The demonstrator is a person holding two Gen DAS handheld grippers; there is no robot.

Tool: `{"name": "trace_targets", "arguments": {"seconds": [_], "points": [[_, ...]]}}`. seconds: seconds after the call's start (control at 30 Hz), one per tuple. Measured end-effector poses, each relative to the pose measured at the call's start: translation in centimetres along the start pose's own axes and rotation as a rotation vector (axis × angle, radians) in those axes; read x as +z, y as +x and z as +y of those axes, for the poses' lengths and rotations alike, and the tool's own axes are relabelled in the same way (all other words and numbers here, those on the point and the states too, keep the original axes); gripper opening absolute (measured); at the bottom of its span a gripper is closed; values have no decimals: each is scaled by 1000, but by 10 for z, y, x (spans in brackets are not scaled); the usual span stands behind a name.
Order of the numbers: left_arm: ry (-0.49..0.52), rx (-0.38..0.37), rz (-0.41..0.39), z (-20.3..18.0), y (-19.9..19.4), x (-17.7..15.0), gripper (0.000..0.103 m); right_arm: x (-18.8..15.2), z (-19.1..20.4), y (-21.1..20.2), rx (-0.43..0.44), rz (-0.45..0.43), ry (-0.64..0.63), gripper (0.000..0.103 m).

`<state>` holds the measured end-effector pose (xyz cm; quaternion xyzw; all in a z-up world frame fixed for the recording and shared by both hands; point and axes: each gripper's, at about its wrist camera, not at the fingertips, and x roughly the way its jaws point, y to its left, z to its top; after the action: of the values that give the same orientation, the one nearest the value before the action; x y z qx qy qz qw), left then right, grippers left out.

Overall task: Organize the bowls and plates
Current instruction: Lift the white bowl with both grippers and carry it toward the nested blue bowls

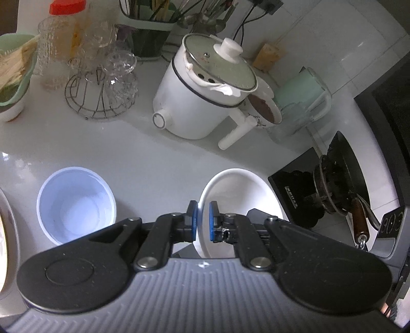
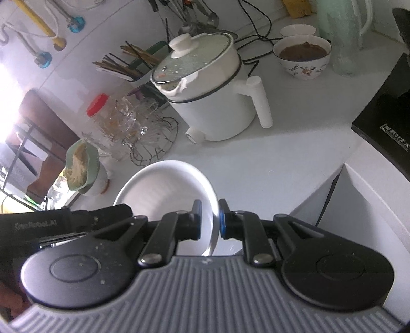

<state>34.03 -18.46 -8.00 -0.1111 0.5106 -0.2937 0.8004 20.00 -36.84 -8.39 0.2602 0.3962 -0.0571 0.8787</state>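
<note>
Two grippers, both clamping the same white bowl (image 1: 238, 194): left gripper (image 1: 203, 221) is pinching the bowl's left rim between its blue pads, right gripper (image 2: 214, 220) is pinching the opposite rim edge. Bowl is glossy, round, shallow-ish, looks like ceramic; it's sitting tilted in the grip above the white counter (image 1: 153, 153), near the counter's front edge. One more bowl, pale blue-white (image 1: 75, 205), deep and straight-walled w/ a smooth inside, is standing upright on the counter to the left, apart from the held one. At the far left edge of the left view a sliver of a plate rim (image 1: 9, 230) is showing; can't tell more. Behind: 1 white electric pot (image 1: 205, 102), cylinder shape w/ glass lid, round white knob, stubby side handle. 1 patterned bowl w/ brown contents (image 2: 302, 55) is sitting just beside the pot. 1 wire rack w/ several clear ribbed glasses (image 1: 100, 84). 1 jar w/ red cap (image 1: 68, 7). 1 green strainer bowl (image 1: 12, 74) holding pale shreds. Black stove (image 1: 333, 184) at right.
</note>
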Motion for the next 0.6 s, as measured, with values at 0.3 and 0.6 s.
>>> {"name": "trace_targets", "arguments": {"seconds": [0.3,0.6], "points": [[-36,16,-37,34,-15,0,8,-2,26,17,17,26,-37,16],[-140,55,-131,74,-25,-12,8,1,53,45,56,91,-116,16]]}}
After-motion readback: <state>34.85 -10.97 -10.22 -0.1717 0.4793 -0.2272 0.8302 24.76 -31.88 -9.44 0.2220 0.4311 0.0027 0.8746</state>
